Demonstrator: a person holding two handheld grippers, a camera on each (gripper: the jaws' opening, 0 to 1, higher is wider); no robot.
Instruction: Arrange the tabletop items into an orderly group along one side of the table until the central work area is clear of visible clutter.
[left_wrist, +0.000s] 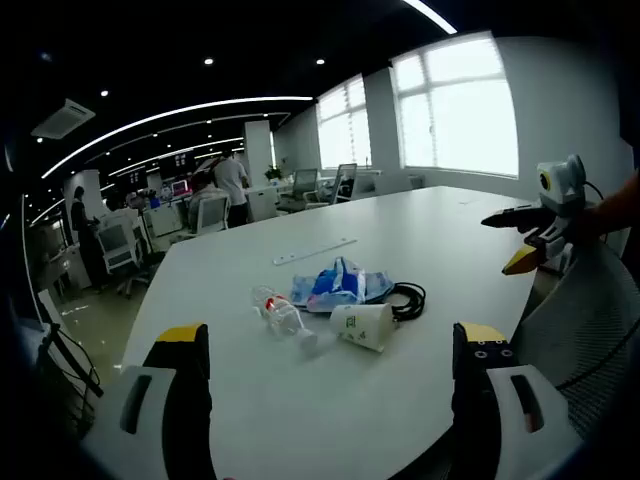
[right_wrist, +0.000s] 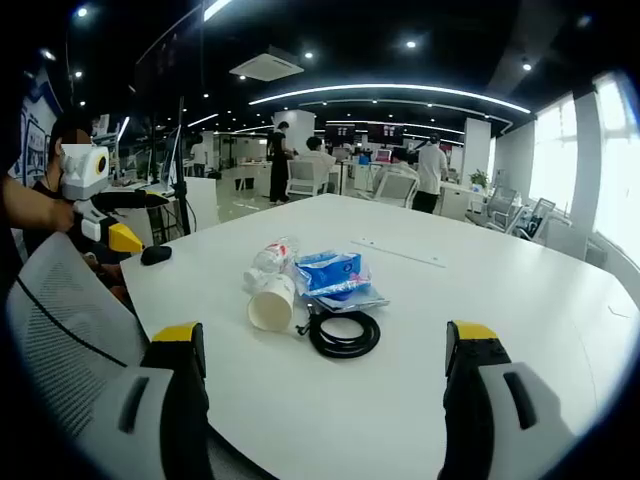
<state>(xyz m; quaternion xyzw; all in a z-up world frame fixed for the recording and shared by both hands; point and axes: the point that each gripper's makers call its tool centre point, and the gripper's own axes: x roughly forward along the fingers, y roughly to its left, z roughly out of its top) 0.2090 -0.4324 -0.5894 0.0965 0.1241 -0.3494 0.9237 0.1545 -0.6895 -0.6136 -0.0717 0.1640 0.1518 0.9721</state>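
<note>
A small heap lies mid-table: a clear plastic bottle (left_wrist: 282, 315) (right_wrist: 272, 258) on its side, a tipped white paper cup (left_wrist: 363, 325) (right_wrist: 272, 302), a blue tissue pack (left_wrist: 338, 285) (right_wrist: 330, 272) and a coiled black cable (left_wrist: 407, 300) (right_wrist: 344, 335). A white strip (left_wrist: 315, 251) (right_wrist: 400, 253) lies just beyond them. My left gripper (left_wrist: 332, 335) (right_wrist: 150, 222) is open and held short of the heap at one table edge. Across from it, my right gripper (right_wrist: 326, 335) (left_wrist: 500, 245) is open too, holding nothing.
The white table (left_wrist: 420, 215) (right_wrist: 500, 290) is large and rounded. A small black object (right_wrist: 155, 255) sits near its edge by the left gripper. Mesh chair backs (right_wrist: 60, 330) (left_wrist: 585, 320) stand close to each gripper. Beyond are office desks, chairs and people.
</note>
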